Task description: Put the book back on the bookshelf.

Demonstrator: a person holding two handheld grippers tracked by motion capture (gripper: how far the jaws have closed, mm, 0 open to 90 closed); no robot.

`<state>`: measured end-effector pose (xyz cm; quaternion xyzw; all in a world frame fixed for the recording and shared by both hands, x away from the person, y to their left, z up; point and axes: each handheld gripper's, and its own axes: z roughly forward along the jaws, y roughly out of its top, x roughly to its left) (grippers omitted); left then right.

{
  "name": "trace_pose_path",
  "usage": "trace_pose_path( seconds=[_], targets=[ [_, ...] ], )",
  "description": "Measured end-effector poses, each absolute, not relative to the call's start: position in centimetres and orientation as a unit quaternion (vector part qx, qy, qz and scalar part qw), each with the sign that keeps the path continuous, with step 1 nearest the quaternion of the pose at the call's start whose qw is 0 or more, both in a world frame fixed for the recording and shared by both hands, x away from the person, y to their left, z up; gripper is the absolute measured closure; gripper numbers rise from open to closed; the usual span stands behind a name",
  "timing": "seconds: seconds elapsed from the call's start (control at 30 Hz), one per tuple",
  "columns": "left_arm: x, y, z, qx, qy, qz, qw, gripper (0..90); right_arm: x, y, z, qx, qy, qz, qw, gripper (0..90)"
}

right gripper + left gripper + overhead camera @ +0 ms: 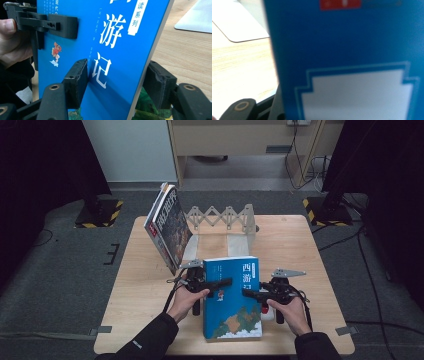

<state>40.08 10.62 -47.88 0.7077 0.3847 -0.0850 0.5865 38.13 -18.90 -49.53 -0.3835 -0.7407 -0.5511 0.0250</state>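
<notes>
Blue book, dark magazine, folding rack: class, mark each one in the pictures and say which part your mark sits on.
Blue book (227,300): high view, middle of its front cover.
Dark magazine (172,227): high view, middle of its tilted cover.
Folding rack (222,216): high view, on its zigzag lattice at the back of the table.

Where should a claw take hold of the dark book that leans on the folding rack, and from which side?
Probably at the free long edge of the dark-covered book, coming from the left side of the table. It stands tilted, its back resting against the pale wooden folding rack, so the rack blocks the right. A grip across covers and pages should hold it closed.
</notes>
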Motion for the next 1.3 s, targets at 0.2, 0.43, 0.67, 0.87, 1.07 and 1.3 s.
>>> trace_pose_path(
  seconds=[0.2, 0.43, 0.67, 0.87, 1.07, 1.3],
  targets=[
    [40.0, 10.7, -46.9, 0.708, 0.397, -0.106, 0.575, 60.0, 38.1, -18.9, -49.5, -0.38, -0.741, -0.554, 0.027, 37.3],
    [39.5, 10.6, -45.2, 0.716, 0.383, -0.098, 0.575, 60.0, 38.0, -19.0, -49.2, -0.376, -0.732, -0.567, 0.033, 33.9],
    [38.9, 11.2, -42.8, 0.718, 0.37, -0.091, 0.583, 59.5, 37.8, -18.7, -48.8, -0.366, -0.71, -0.6, 0.043, 31.3],
    [38.5, 12.1, -41.0, 0.715, 0.369, -0.083, 0.587, 59.6, 37.7, -19.9, -48.1, -0.381, -0.682, -0.624, 0.021, 29.0],
    [38.4, 13.4, -39.3, 0.705, 0.367, -0.063, 0.604, 59.5, 37.9, -21.7, -48.1, -0.412, -0.668, -0.62, -0.019, 27.5],
    [38.2, 15.4, -37.2, 0.699, 0.377, -0.006, 0.607, 59.5, 38.0, -23.1, -48.6, -0.443, -0.693, -0.564, -0.077, 27.4]
  ],
)
